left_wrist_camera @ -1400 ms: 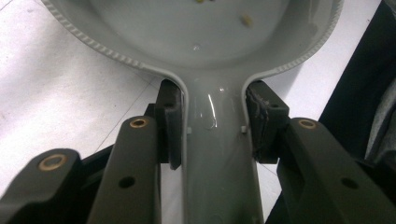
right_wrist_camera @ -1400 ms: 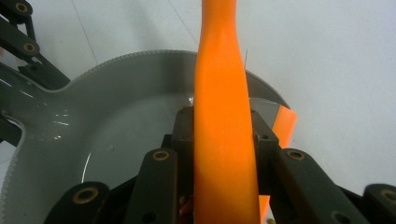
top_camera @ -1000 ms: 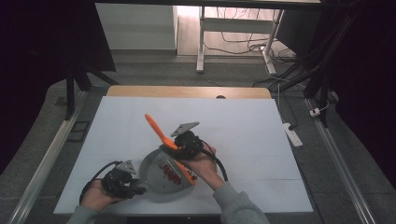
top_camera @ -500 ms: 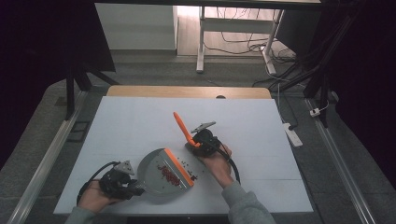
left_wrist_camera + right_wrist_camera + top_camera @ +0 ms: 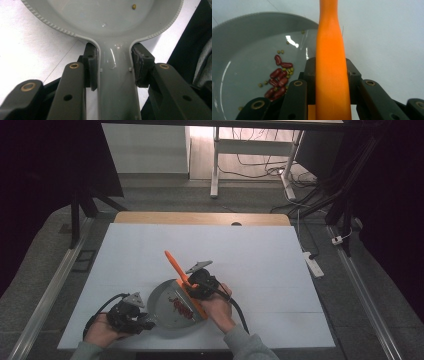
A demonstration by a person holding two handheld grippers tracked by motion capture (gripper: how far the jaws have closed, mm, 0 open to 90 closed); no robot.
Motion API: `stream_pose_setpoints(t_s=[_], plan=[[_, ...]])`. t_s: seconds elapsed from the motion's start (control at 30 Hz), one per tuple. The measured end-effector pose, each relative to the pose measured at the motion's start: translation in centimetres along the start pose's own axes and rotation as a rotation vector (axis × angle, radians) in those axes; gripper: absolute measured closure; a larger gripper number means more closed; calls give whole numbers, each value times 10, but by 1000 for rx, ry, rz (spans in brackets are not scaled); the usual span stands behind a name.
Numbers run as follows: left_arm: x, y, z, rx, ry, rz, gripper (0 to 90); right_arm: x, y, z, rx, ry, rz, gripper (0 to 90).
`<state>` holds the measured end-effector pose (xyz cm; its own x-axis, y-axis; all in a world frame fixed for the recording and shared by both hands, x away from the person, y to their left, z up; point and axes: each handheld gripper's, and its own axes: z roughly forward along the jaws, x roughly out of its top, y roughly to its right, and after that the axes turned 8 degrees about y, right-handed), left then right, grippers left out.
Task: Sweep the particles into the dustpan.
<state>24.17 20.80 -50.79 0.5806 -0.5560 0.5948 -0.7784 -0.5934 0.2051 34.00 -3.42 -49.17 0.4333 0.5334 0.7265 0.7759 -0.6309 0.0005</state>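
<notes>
1. Steadying: left gripper (image 5: 131,312) jaws pinch the grey dustpan's handle (image 5: 115,75); keep that clamp firm, pan flat, table edge close behind.
2. Right gripper (image 5: 202,284) jaws pinch the orange brush handle (image 5: 331,67); red beans (image 5: 278,80) lie left of its fingers, open table beyond.

My two grippers are black, the left gripper (image 5: 131,314) and right gripper (image 5: 201,285) each topped by a grey three-cornered plate, trailing black cables toward 6 o'clock; brass-ringed pivots stud the jaws; grey sleeves (image 5: 244,343).
</notes>
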Motion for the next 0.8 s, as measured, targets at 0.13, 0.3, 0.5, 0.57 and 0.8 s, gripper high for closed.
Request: stream_pose_setpoints(t_s=[0.13,0.3,0.5,0.57,0.8], plan=[[0,-1,0,-1,-5,2,617,2,-5,-2,47,38,38,709],[0,-1,0,0,-1,-1,617,13,-32,5,174,51,21,709],[-2,-1,1,-5,2,-8,617,23,-29,-4,168,109,14,708],[-2,-1,2,-7,1,-7,617,25,-17,-12,136,133,32,708],[-4,-2,1,-13,-2,-6,618,18,25,-29,19,129,69,708]])
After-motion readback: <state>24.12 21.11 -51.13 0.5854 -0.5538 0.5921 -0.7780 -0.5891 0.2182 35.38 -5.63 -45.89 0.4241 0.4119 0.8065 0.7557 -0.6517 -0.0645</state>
